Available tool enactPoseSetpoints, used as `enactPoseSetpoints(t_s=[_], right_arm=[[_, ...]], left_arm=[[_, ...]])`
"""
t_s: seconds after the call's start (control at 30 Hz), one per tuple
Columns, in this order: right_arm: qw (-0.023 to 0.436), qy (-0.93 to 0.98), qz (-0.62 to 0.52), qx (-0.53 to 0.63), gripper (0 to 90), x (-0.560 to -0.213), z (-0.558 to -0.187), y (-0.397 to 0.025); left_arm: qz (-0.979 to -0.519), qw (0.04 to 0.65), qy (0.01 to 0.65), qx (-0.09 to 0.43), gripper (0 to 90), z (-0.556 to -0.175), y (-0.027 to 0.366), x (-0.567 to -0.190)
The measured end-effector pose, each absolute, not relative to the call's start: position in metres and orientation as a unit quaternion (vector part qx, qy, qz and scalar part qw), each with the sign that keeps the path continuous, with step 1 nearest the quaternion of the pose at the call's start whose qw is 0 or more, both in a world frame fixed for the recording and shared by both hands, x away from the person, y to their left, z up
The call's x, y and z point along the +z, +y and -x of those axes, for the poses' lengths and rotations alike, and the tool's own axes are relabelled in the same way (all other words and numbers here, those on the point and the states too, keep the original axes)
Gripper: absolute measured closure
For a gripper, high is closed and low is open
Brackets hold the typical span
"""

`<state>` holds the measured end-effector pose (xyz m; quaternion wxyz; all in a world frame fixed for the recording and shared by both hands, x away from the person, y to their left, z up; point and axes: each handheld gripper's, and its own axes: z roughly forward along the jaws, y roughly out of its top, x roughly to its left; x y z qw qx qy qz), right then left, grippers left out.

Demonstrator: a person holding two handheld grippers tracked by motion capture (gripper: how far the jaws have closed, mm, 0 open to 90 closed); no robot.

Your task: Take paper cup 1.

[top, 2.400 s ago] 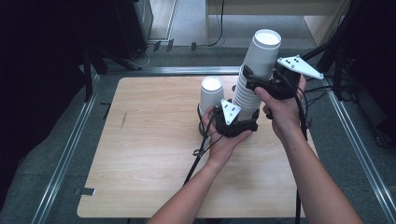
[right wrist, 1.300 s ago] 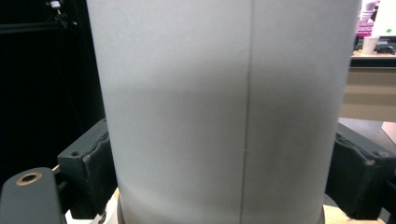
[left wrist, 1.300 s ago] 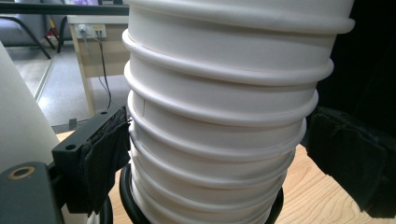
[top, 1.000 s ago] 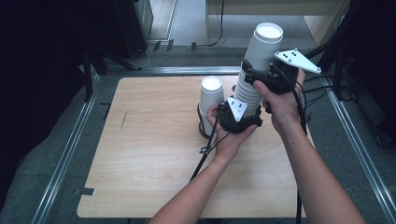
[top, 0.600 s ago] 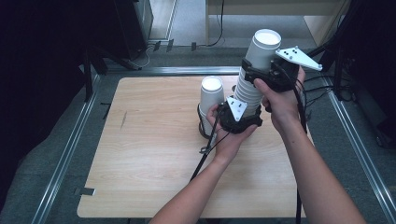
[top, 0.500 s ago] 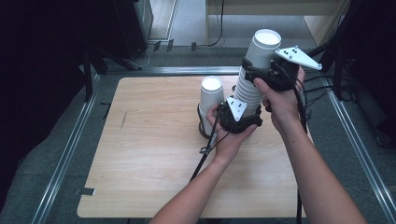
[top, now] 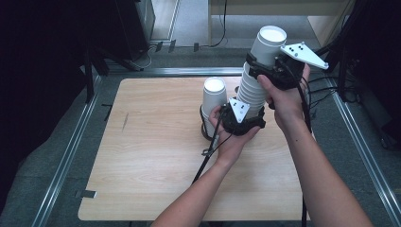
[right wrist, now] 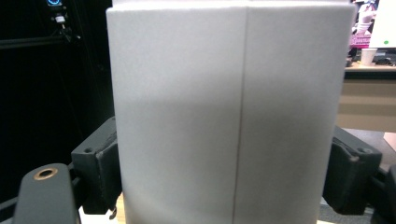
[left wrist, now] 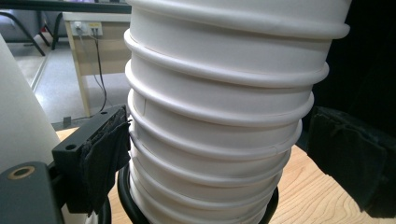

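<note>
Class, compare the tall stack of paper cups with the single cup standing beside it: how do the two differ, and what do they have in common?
The stack of cups is many nested cups with ribbed rims showing; the single cup is one smooth cup. The stack rises far taller than the single cup. The stack leans slightly, with the right tool clamped on its top cup and the left tool around its base; the single cup stands upright and ungripped. Both are white paper, bottom up.

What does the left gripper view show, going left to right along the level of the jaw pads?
Smooth white paper cup wall → left black padded jaw → ribbed stack of white paper cups → right black padded jaw, apart from the stack.
</note>
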<state>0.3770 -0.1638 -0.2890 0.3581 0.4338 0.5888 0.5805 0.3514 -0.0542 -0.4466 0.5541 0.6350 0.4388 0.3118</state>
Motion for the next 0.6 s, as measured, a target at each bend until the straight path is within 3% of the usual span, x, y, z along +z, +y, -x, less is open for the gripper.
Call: enactPoseSetpoints(t_s=[0.6], right_arm=[[0.400, 0.557, -0.413, 0.600, 18.2, -0.265, -0.366, -0.165]], left_arm=[[-0.639, 0.550, 0.440, 0.310, 6.7, -0.351, -0.054, -0.448]])
